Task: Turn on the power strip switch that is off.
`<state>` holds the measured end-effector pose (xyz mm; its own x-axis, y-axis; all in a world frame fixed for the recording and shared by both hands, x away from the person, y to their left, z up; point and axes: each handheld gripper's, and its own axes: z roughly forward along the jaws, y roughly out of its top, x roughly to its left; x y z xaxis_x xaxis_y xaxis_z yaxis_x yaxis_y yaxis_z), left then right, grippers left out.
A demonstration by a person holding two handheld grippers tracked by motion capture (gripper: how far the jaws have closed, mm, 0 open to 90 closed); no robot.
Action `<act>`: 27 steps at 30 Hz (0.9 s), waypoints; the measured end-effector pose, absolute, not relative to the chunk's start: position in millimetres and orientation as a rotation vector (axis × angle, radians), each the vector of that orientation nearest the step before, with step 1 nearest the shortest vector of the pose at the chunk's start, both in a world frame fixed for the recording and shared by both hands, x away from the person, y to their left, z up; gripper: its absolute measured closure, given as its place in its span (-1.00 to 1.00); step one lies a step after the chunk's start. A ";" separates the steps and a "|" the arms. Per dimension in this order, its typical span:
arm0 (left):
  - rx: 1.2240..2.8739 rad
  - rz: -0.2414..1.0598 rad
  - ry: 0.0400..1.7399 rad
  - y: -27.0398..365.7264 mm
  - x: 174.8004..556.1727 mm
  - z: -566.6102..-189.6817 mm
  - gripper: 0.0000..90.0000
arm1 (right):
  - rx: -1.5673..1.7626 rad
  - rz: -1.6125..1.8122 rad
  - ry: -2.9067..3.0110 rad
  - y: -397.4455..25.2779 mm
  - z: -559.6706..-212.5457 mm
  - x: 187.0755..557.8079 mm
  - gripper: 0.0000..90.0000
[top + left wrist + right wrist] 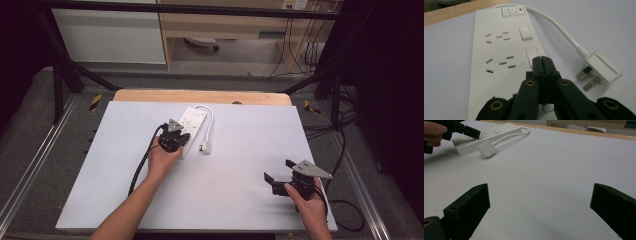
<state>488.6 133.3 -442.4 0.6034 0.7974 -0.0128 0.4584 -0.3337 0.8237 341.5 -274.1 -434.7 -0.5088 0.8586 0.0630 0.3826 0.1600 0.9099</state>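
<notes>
Power strip point(499, 57) lies at the far middle of the counter point(240, 165), its plug point(599, 68) loose beside it. My left gripper point(541, 60), jaws pressed together, sits on a rocker switch point(532, 53); I push straight down, not sideways. Right gripper point(539, 202) waits wide, empty.

The high view looks forward and down from above the person's side, taking in the whole table point(200, 200) from some way off. The left gripper view sits very close over the power strip point(499, 50), facing along its length, with the plug point(599, 68) at 3 o'clock. The right gripper view rides low, just above the tabletop, facing across it toward 11 o'clock (strip and plug far off there). All three views share the power strip and plug.
</notes>
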 end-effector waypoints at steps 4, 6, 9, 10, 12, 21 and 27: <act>1.965 0.520 0.994 133.7 487.1 -444.5 1.00 | 1.176 1.321 1.967 -274.6 -434.9 341.5 -0.93; 1.963 0.525 0.990 133.6 486.7 -445.0 1.00 | 1.174 1.321 1.969 -274.4 -435.1 341.7 -0.93; 1.968 0.531 0.988 133.3 486.8 -445.0 1.00 | 1.174 1.320 1.968 -274.1 -434.9 341.5 -0.93; 1.971 0.533 0.986 133.1 486.4 -445.0 1.00 | 1.174 1.321 1.967 -274.0 -435.0 341.5 -0.93; 1.971 0.541 0.977 133.5 485.2 -445.6 1.00 | 1.175 1.321 1.967 -274.1 -435.2 341.9 -0.93; 1.960 0.531 0.988 134.8 485.2 -445.2 1.00 | 1.179 1.322 1.965 -274.6 -435.0 341.8 -0.93; 1.944 0.517 1.008 140.3 486.8 -443.3 1.00 | 1.183 1.324 1.963 -274.7 -435.2 342.2 -0.93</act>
<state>486.8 140.3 -443.3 0.5872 0.8091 -0.0251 0.4512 -0.3014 0.8400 342.2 -274.7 -435.2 -0.5046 0.8607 0.0680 0.3858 0.1543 0.9096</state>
